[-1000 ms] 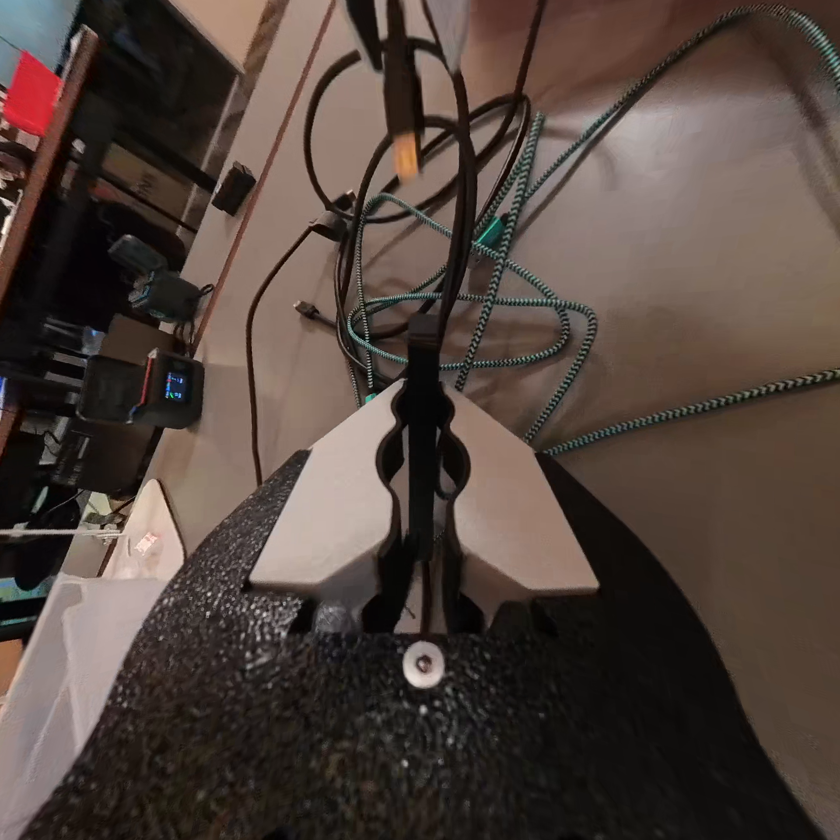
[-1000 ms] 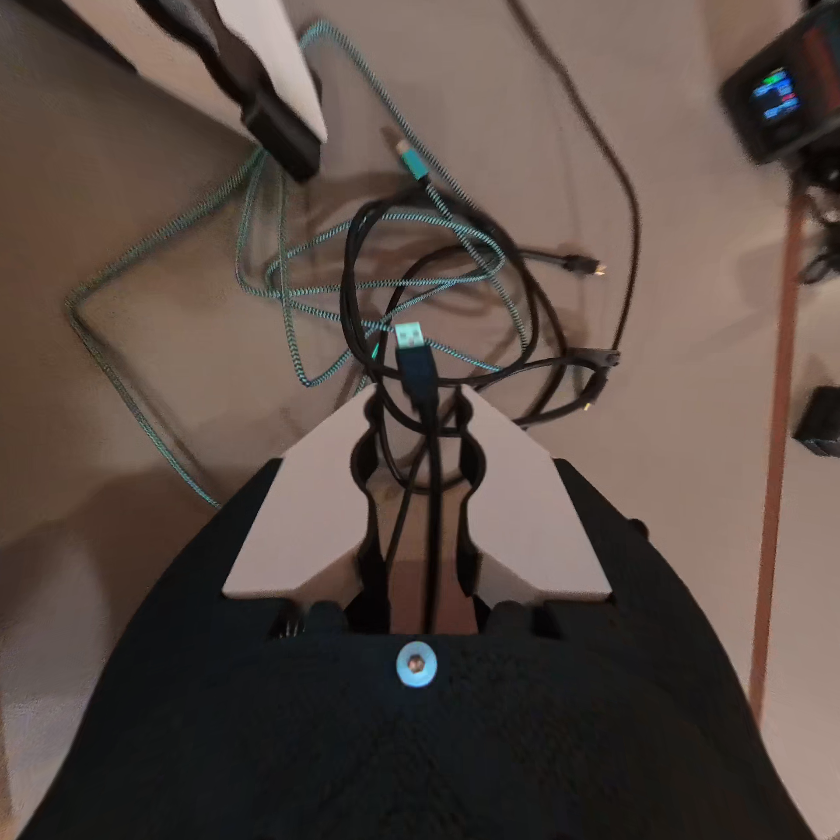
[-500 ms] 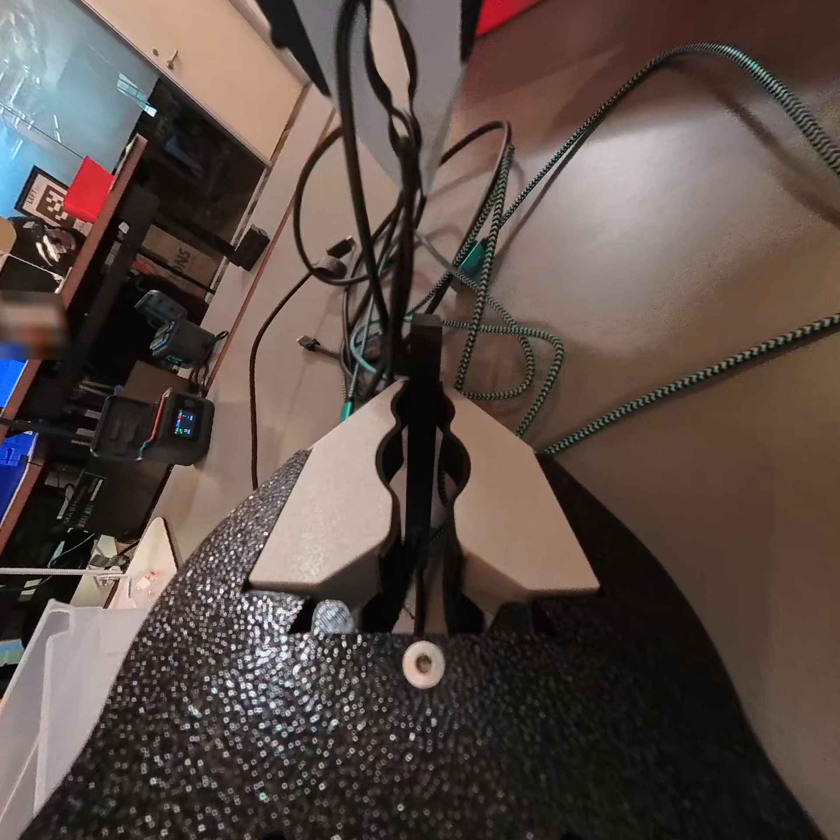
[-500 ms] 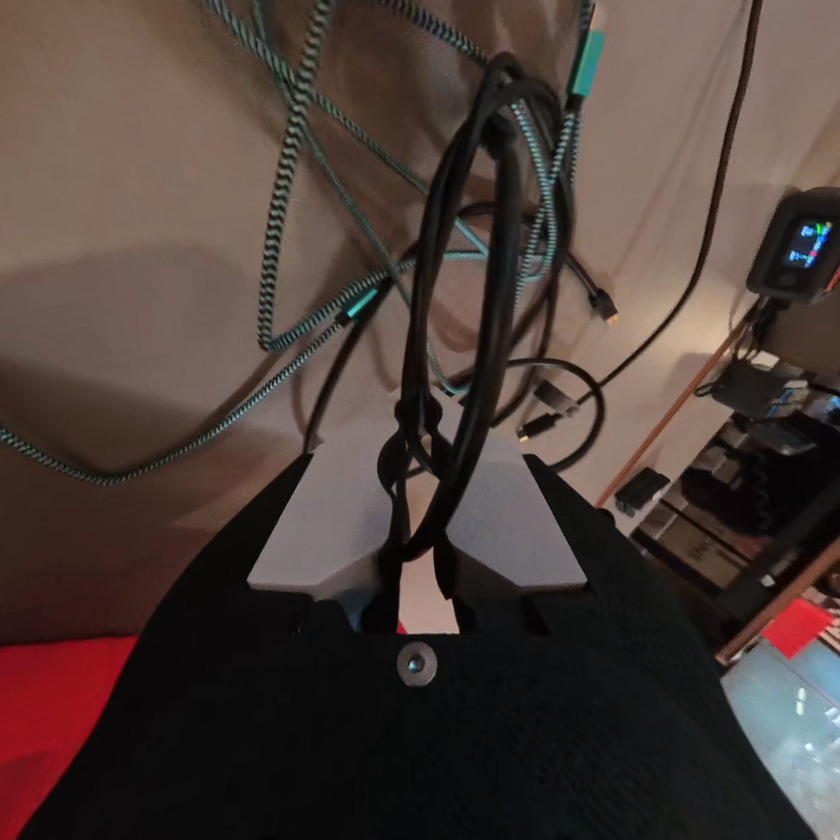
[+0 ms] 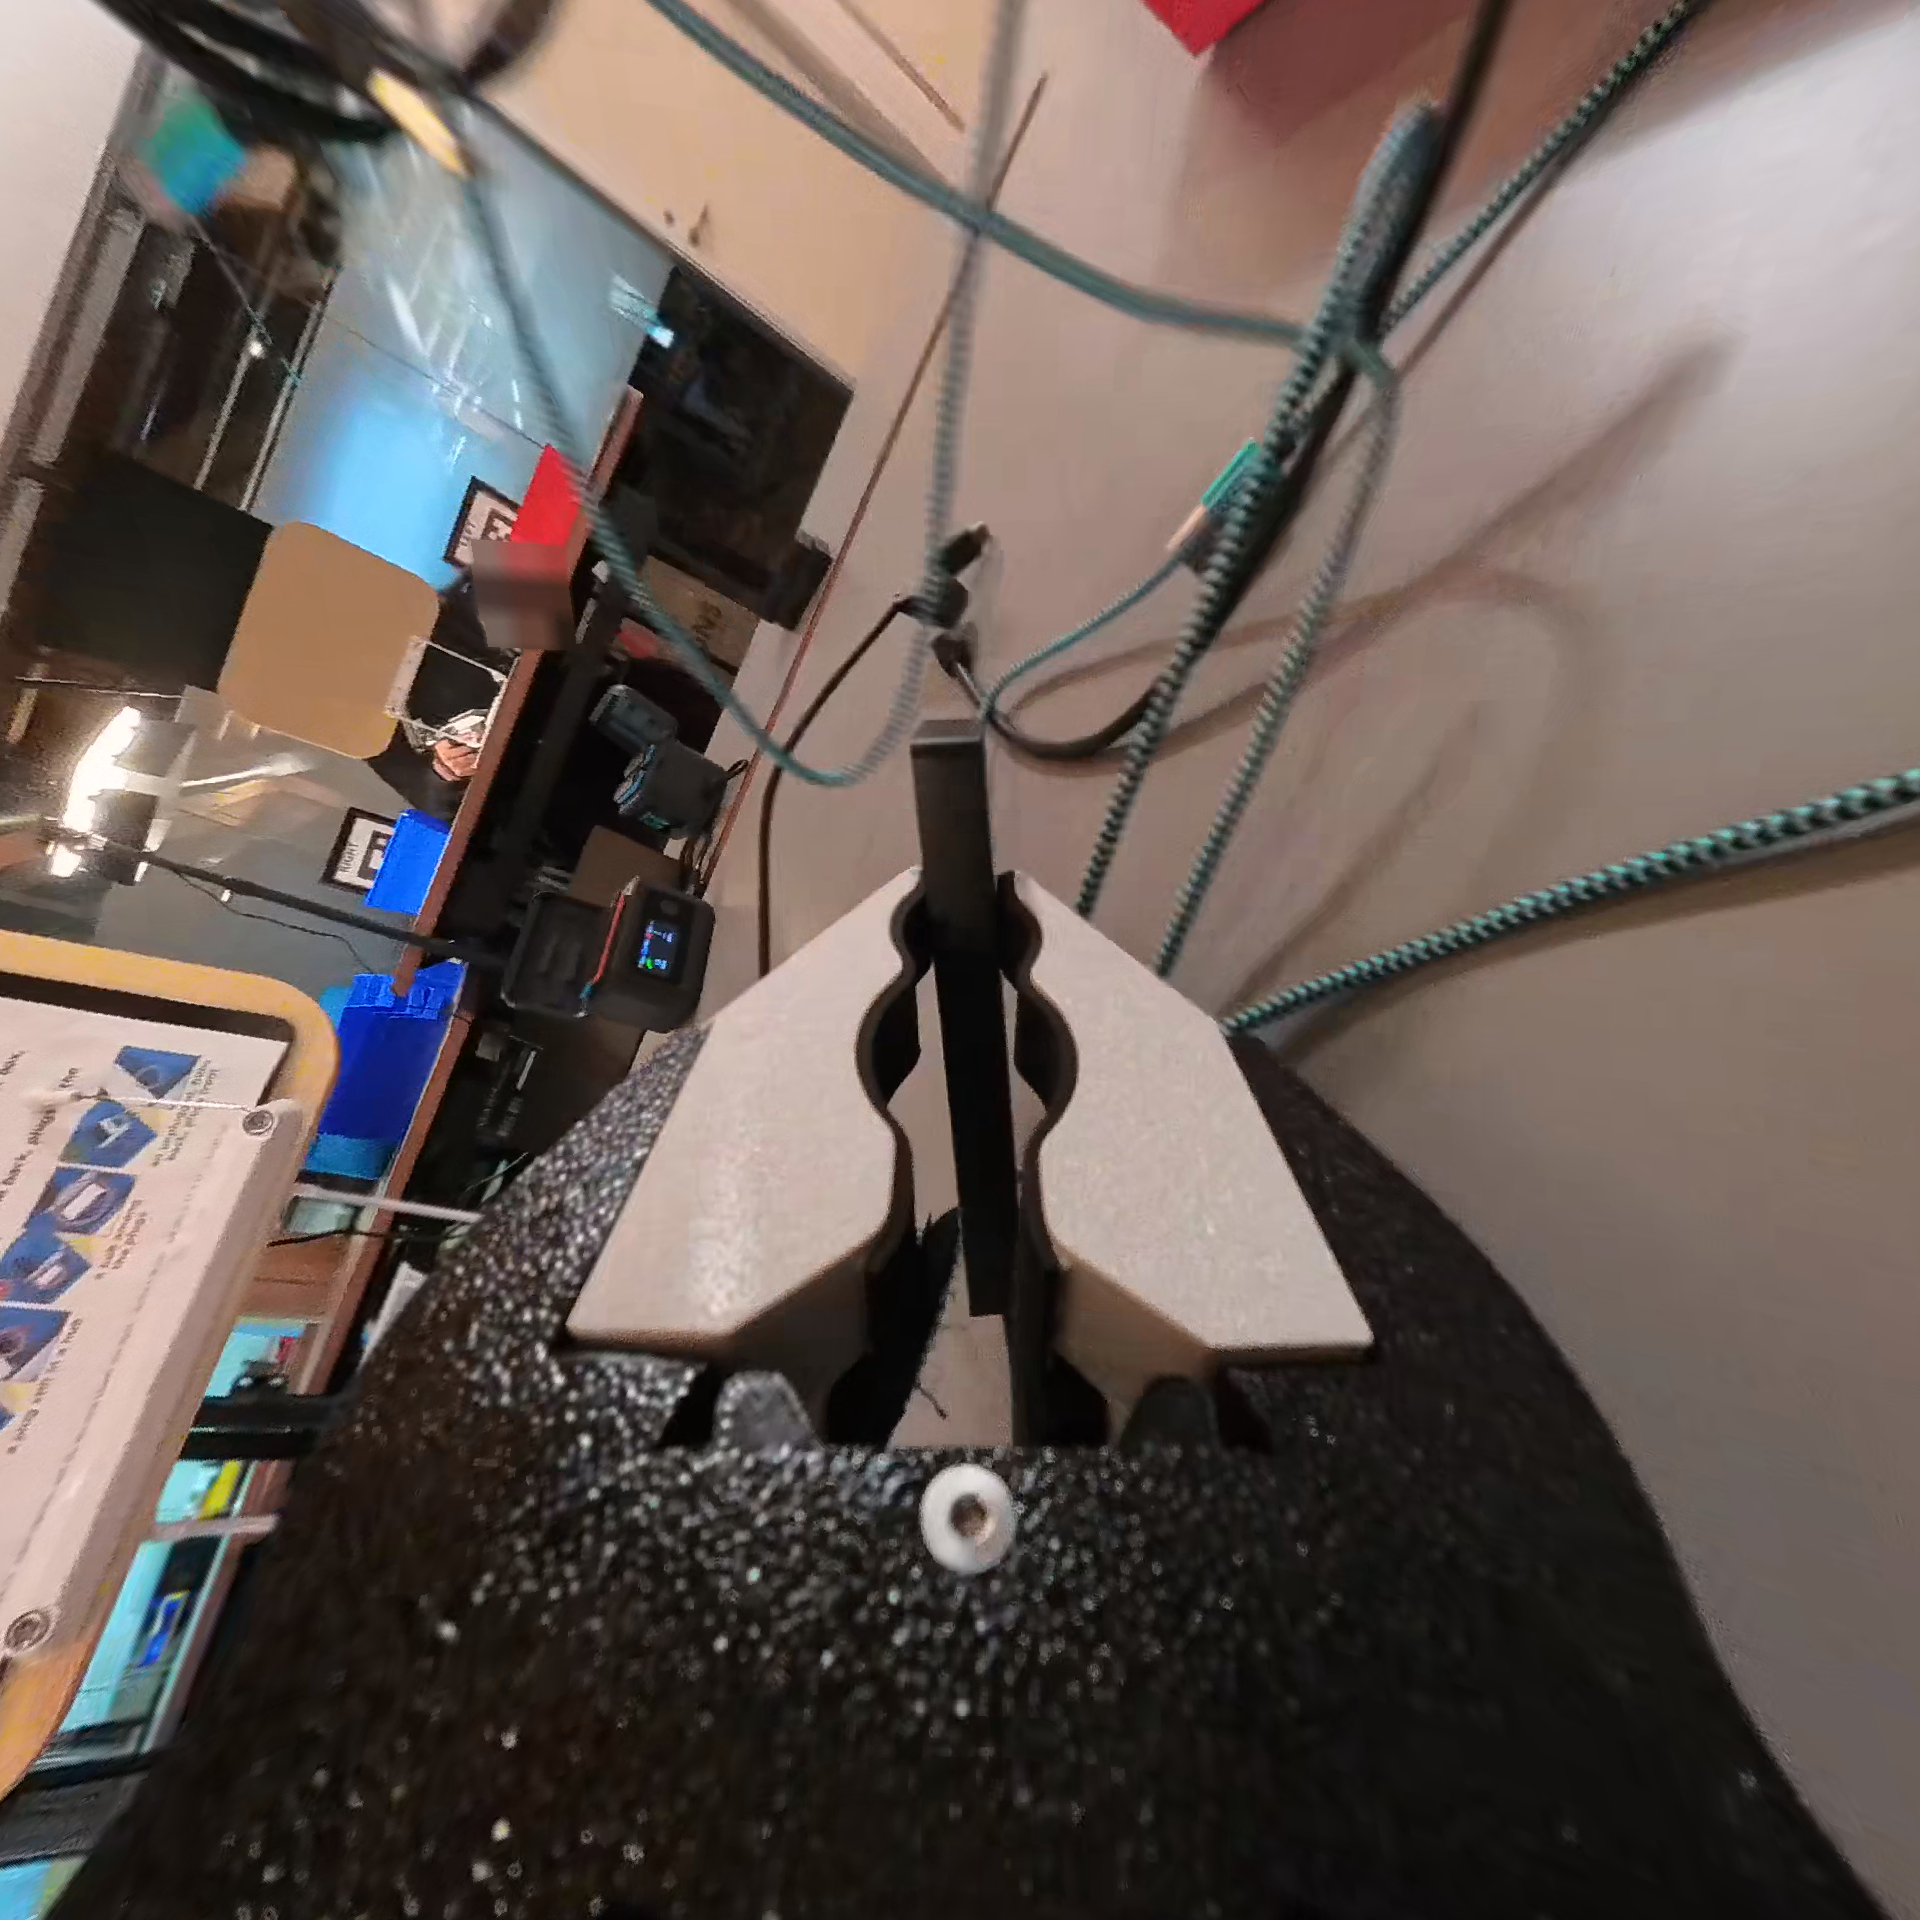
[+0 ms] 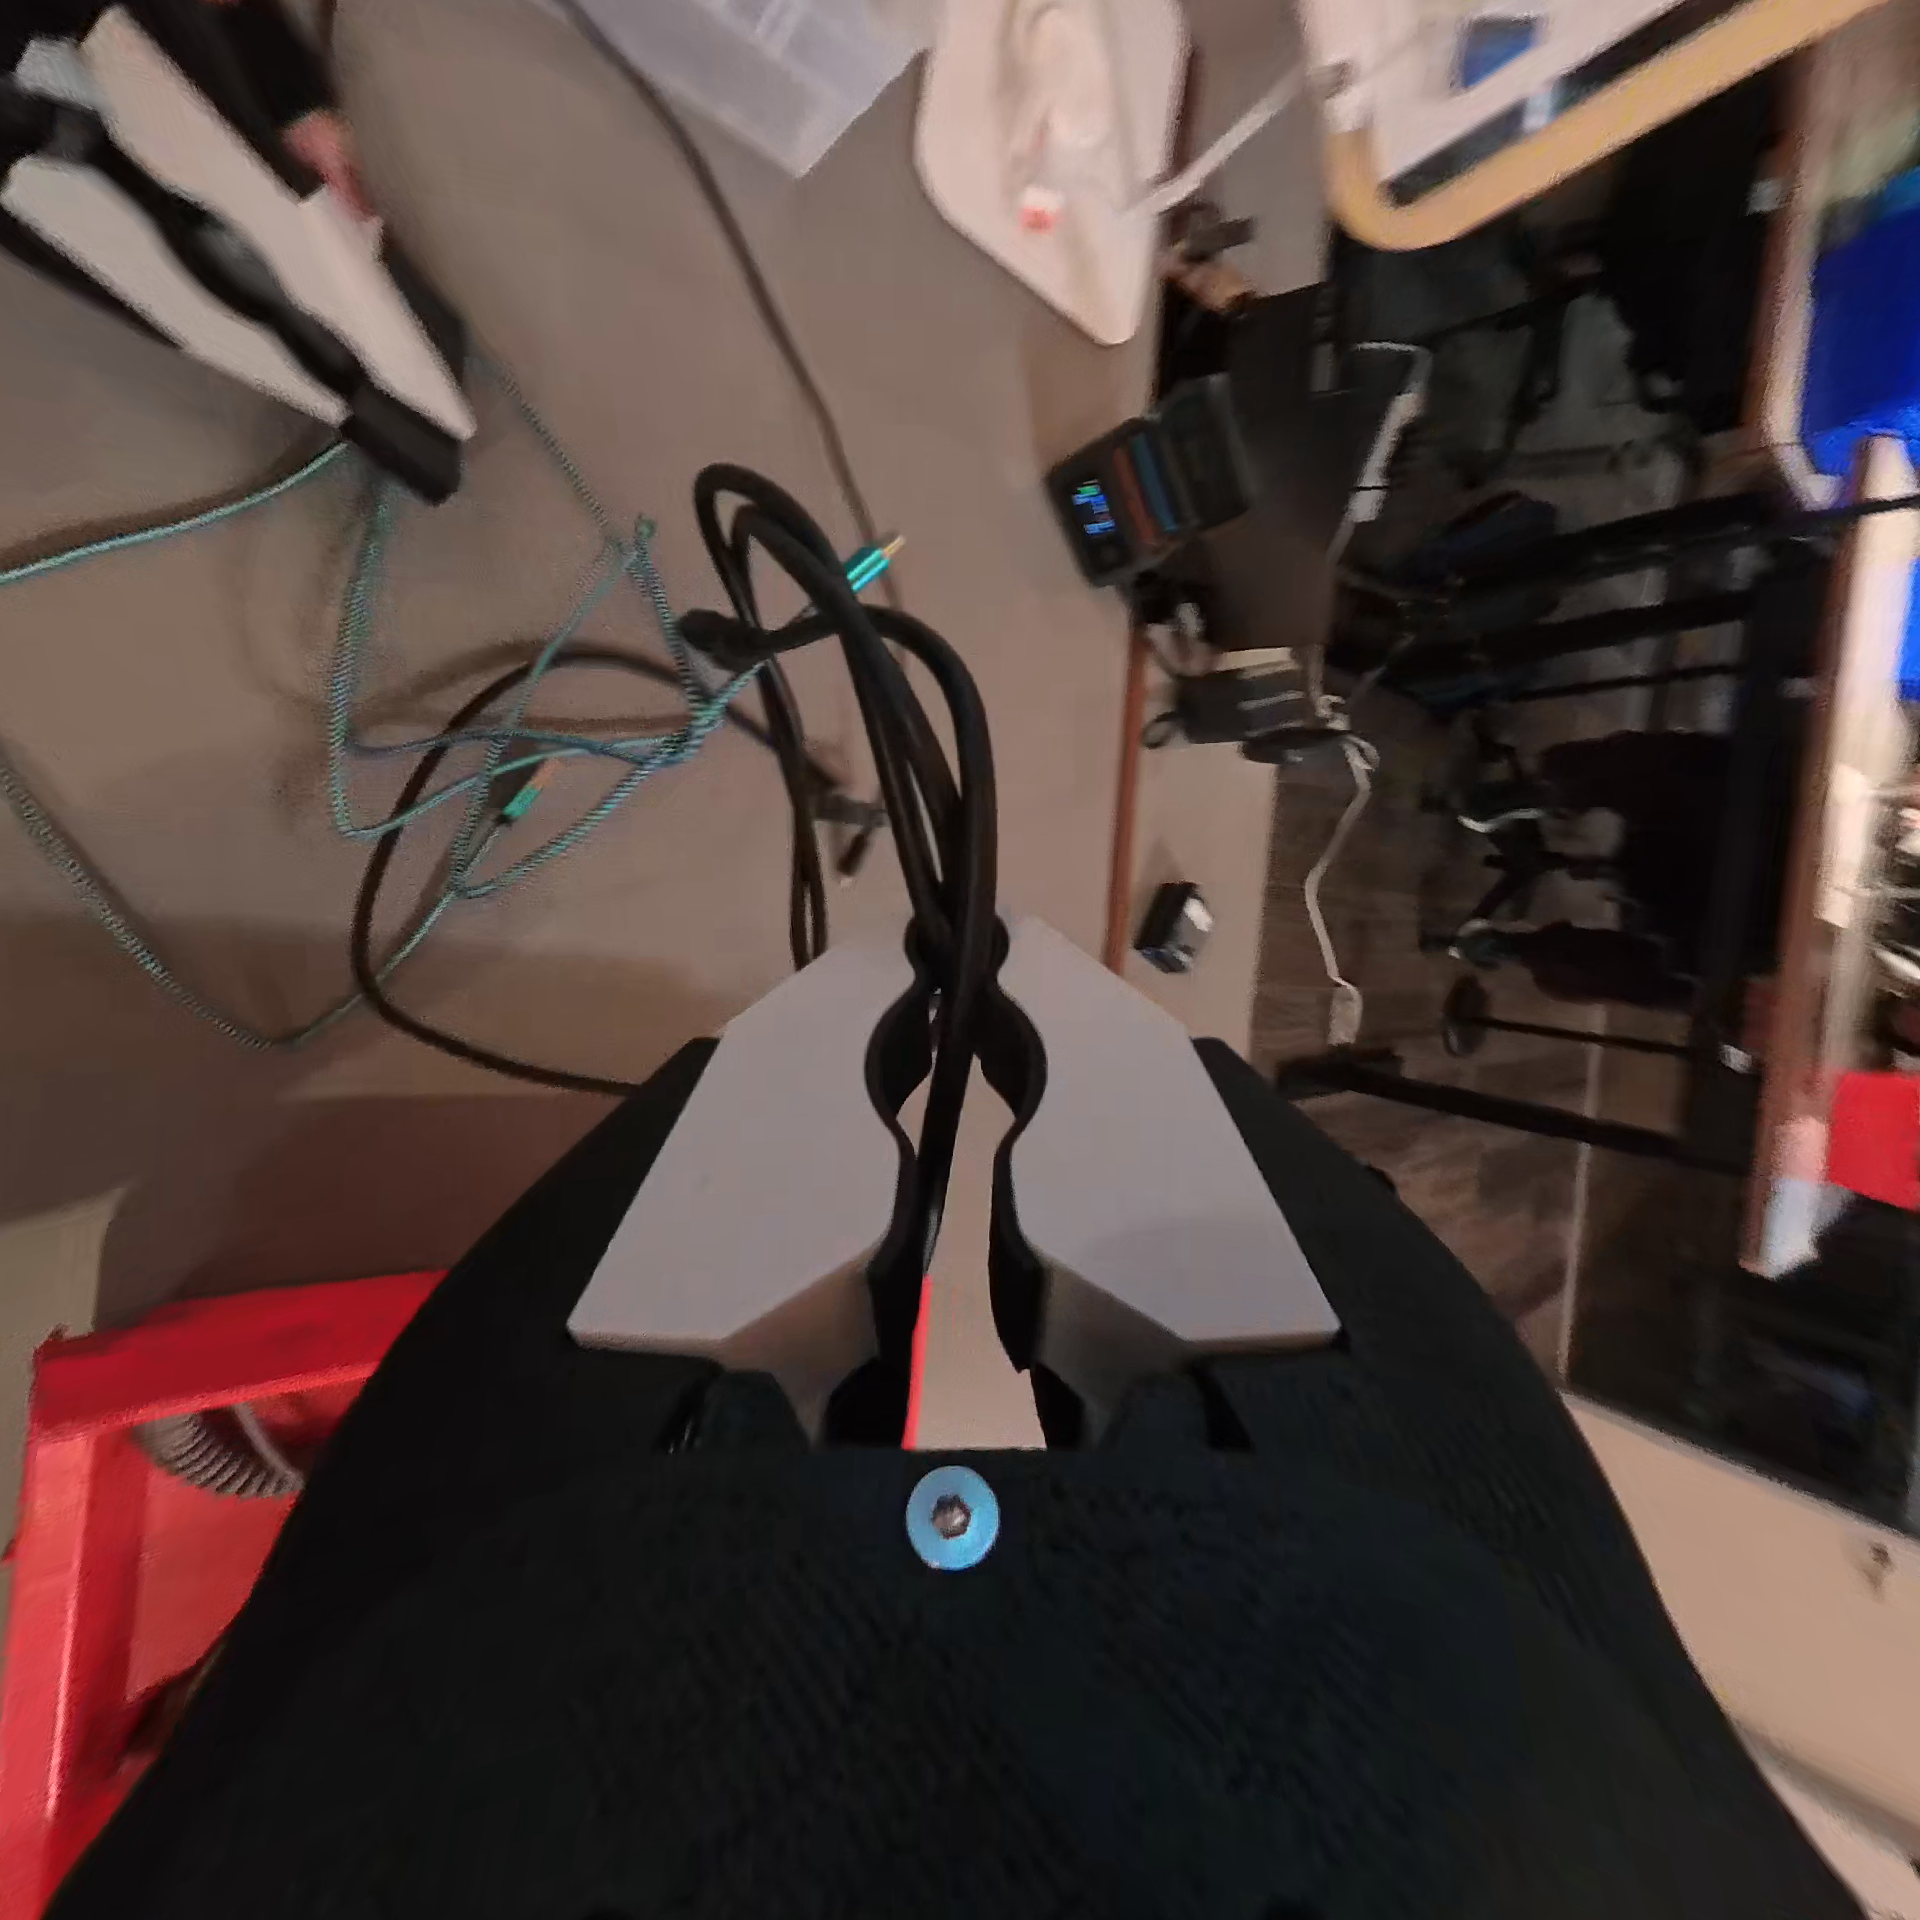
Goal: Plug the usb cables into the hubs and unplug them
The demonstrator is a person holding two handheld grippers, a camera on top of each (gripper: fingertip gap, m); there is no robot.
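Observation:
My left gripper [image 5: 961, 894] is shut on a thin black USB hub [image 5: 954, 831] that sticks out past the fingertips. My right gripper [image 6: 956, 935] is shut on a looped bundle of black USB cable [image 6: 935, 717], held up off the table. A teal plug [image 6: 871, 561] hangs beside the loops. Teal braided cables [image 6: 436, 769] and a black cable [image 6: 416, 1018] lie tangled on the beige table [image 6: 187, 727]. The left gripper also shows in the right wrist view [image 6: 400, 436] at the top left, above the cables. Braided cables [image 5: 1288, 582] and black plugs [image 5: 951, 603] lie beyond the hub.
A red bin [image 6: 125, 1455] stands at the lower left of the right wrist view. A small black device with a lit screen [image 5: 644, 951] sits at the table's edge, next to shelves of gear [image 6: 1558, 727]. A board with a printed sheet [image 5: 114, 1247] is on the left. Left tips to right tips: about 25 centimeters.
My right gripper has lifted the black cable bundle and swung away from the hub. My left gripper has tilted up with the hub; the cables have been dragged across the table.

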